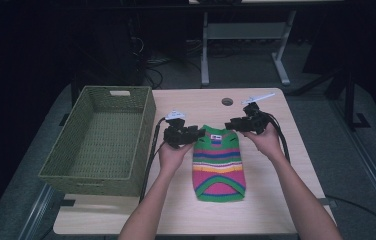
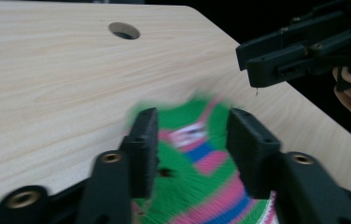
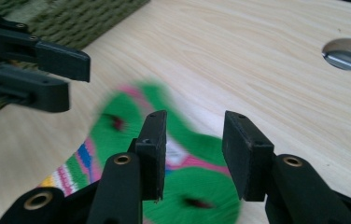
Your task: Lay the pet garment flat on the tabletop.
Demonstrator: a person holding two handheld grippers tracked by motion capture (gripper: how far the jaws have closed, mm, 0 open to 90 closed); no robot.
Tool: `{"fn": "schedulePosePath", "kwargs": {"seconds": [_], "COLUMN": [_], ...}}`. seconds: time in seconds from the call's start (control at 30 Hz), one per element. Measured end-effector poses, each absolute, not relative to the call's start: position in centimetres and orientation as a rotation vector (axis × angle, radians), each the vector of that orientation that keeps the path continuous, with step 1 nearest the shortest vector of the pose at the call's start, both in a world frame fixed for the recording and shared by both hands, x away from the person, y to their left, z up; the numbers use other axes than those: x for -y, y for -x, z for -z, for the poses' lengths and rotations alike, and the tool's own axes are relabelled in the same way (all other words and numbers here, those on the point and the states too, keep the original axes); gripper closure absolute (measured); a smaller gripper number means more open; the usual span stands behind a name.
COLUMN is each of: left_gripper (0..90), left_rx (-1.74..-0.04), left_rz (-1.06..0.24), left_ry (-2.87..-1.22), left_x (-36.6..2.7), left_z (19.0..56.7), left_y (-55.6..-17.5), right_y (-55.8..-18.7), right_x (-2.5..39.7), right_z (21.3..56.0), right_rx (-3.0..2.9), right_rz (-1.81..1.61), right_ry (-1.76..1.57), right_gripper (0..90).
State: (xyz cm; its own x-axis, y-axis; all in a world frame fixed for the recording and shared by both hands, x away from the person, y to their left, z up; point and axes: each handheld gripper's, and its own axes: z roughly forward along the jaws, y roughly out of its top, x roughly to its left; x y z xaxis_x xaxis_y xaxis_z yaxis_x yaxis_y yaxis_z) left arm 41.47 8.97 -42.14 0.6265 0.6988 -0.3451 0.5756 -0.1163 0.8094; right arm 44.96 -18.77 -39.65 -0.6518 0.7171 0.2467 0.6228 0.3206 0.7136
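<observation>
The left gripper (image 1: pixel 199 133) hangs just off the collar end of the striped sweater (image 1: pixel 219 165), at about 10 o'clock from the garment's middle in the high view. In the left gripper view its two black jaws stand apart with nothing between them (image 2: pixel 192 140); blurred green and pink knit shows through the gap below.

The right gripper (image 1: pixel 230 123) sits at about 1 o'clock from the sweater's middle, its tips pointing inward toward the left one, the two near each other across the collar. In the right gripper view its jaws are likewise spread and empty (image 3: pixel 194 144), poised over the green neckline (image 3: pixel 183 154). Whether either set of tips touches the fabric cannot be told.

The sweater lies flat on the wooden table (image 1: pixel 271 210), collar at 12 o'clock, hem at 6 o'clock, near the table's centre. Bare wood surrounds it: a wide strip toward the front edge at 6 o'clock, a band at 3 o'clock up to the right edge, and open board at 12 o'clock up to the round cable hole (image 1: pixel 227 101).

At 9 o'clock a green woven basket (image 1: pixel 143 130) stands on the table's left side, its near wall just beside the left hand (image 1: pixel 172 156), with its left part overhanging the table edge.
</observation>
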Motion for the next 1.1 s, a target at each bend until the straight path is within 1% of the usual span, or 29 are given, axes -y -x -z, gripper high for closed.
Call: {"fn": "schedulePosePath", "kwargs": {"seconds": [0.03,0.13,0.3,0.47,0.7,0.77,0.87,1.1], "left_gripper": [49.5,47.3,47.4,47.1,44.7,41.6,40.5,37.8], "left_rx": [-1.034,-1.006,-0.991,-0.991,-0.972,-0.972,-0.957,-0.911], "left_rz": [-0.149,-0.166,-0.139,-0.115,-0.110,-0.108,-0.105,-0.060], "left_ry": [-1.796,-1.851,-1.876,-1.895,-1.894,-1.899,-1.898,-1.905], "left_x": [-8.9,-8.7,-9.1,-9.5,-9.5,-9.4,-9.4,-9.5], "left_z": [42.2,42.4,43.1,43.7,43.5,43.5,43.3,43.4], "left_y": [-41.5,-41.3,-40.7,-40.3,-39.9,-39.8,-39.6,-38.9], "right_y": [-45.2,-45.3,-44.2,-43.3,-42.8,-42.7,-42.5,-42.0], "right_x": [18.8,19.0,19.4,20.0,20.8,21.0,21.3,22.2], "right_z": [39.8,40.0,40.8,41.2,41.7,41.9,42.0,41.9], "right_rx": [-2.457,-2.474,-2.531,-2.557,-2.567,-2.579,-2.582,-2.584], "right_rz": [-1.232,-1.225,-1.208,-1.218,-1.308,-1.312,-1.320,-1.431], "right_ry": [-1.257,-1.270,-1.252,-1.244,-1.265,-1.266,-1.265,-1.266], "right_gripper": [58.5,57.0,57.6,56.3,52.0,50.4,49.0,44.5]}}
